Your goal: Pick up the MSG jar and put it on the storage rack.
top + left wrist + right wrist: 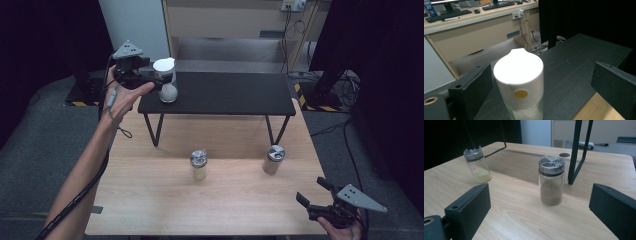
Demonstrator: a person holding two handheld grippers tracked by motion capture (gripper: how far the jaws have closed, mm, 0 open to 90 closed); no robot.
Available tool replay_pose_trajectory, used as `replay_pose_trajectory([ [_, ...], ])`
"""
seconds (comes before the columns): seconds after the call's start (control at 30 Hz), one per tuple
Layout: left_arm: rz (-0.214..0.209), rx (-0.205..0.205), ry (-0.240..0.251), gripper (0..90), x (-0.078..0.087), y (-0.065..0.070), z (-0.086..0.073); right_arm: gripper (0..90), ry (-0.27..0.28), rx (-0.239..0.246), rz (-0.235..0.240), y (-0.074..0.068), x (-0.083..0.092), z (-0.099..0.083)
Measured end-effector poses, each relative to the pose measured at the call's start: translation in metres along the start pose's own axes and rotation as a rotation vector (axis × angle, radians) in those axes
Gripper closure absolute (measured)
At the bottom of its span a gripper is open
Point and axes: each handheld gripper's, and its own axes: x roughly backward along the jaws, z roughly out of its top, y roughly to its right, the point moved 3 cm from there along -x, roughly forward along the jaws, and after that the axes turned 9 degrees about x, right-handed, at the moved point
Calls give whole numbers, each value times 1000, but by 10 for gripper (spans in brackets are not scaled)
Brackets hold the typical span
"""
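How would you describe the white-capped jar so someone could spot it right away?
Find the black shelf standing on the wooden table. The jar stands at its left end, between the left gripper's open jaws. Unlike the two metal-lidded jars below, it has a white cap.

Wooden table [150, 210], 2 jars [199, 165], black shelf [225, 95], white-capped bottle [167, 80]

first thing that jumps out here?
The white-capped jar standing at the left end of the black raised shelf, with the left tool around it, jaws open and clear of its sides. Below, two metal-lidded spice jars stand apart on the wooden table, and the right tool sits open at the near right corner.
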Motion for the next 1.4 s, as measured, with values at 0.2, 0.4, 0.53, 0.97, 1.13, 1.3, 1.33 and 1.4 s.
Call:
replay_pose_trajectory([
  [0.2, -24, -23, 11, 29, 18, 6, -6, 42, 0, 1, -1, 0, 0, 0],
  [0.4, -44, -33, 31, 29, 37, 13, -15, 42, -1, 3, 0, -1, 0, 0],
  [0.53, -63, -44, 48, 29, 50, 17, -23, 42, -2, 3, -1, -1, -1, 1],
  [0.97, -115, -49, 85, 30, 76, 24, -58, 42, -3, 3, -4, -1, -1, 1],
  [1.13, -123, -48, 87, 29, 82, 24, -74, 42, -4, 4, -3, -1, -1, 1],
  [1.3, -156, -40, 98, 28, 88, 24, -92, 42, -3, 2, -5, -1, -1, 1],
  [1.33, -159, -44, 101, 28, 89, 24, -95, 42, -4, 3, -5, -1, -1, 1],
  [1.4, -158, -60, 100, 28, 92, 27, -99, 42, -5, 3, -4, -1, -1, 1],
])
